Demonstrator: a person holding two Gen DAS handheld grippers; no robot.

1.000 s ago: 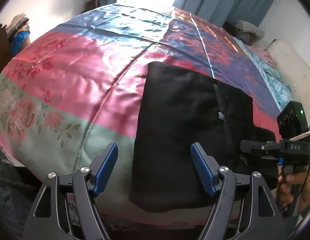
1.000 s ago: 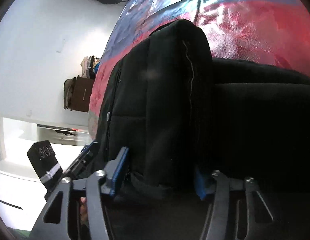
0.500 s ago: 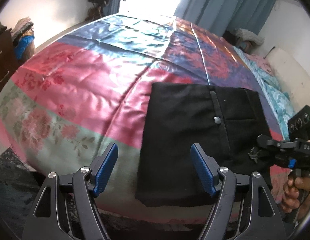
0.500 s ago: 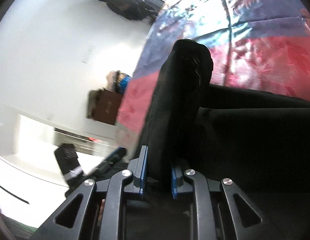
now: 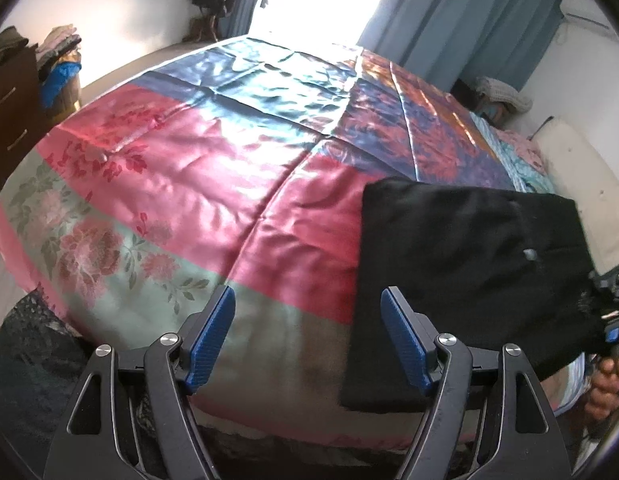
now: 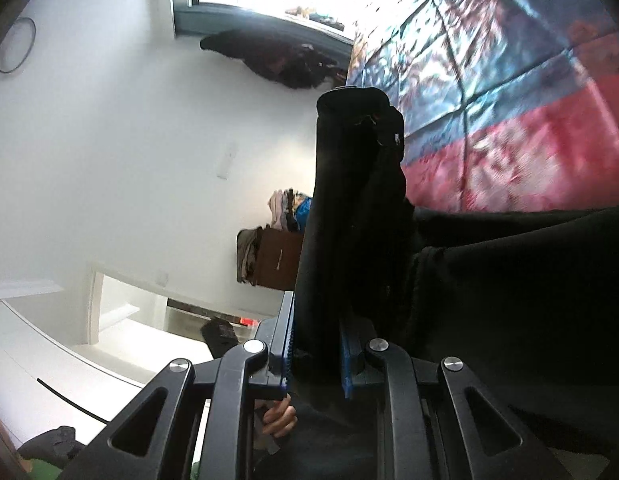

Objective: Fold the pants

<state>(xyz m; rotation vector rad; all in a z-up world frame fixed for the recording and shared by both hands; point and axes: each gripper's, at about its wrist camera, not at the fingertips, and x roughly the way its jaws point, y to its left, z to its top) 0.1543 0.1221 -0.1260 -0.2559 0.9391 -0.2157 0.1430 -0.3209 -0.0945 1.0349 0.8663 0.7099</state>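
The folded black pants [image 5: 461, 264] hang lifted off the bed at the right of the left wrist view, their right edge pinched in my right gripper [image 5: 607, 312], which a hand holds at the frame's edge. In the right wrist view my right gripper [image 6: 315, 356] is shut on a thick fold of the black pants [image 6: 353, 208], which rise upright between the blue pads. My left gripper [image 5: 309, 336] stands open over the bed's near edge, with nothing between its fingers; the pants' lower left corner hangs just behind its right finger.
A shiny patchwork bedspread [image 5: 213, 184] in pink, blue and green covers the bed. A brown dresser [image 5: 9, 104] with piled clothes stands at the left, blue curtains [image 5: 461, 28] at the back, a white wall and pillow [image 5: 569, 168] at the right.
My right gripper closed on the pants' edge and lifted it, turning upward. The pants rose off the bedspread and shifted right in the left wrist view. My left gripper rose slightly, still open.
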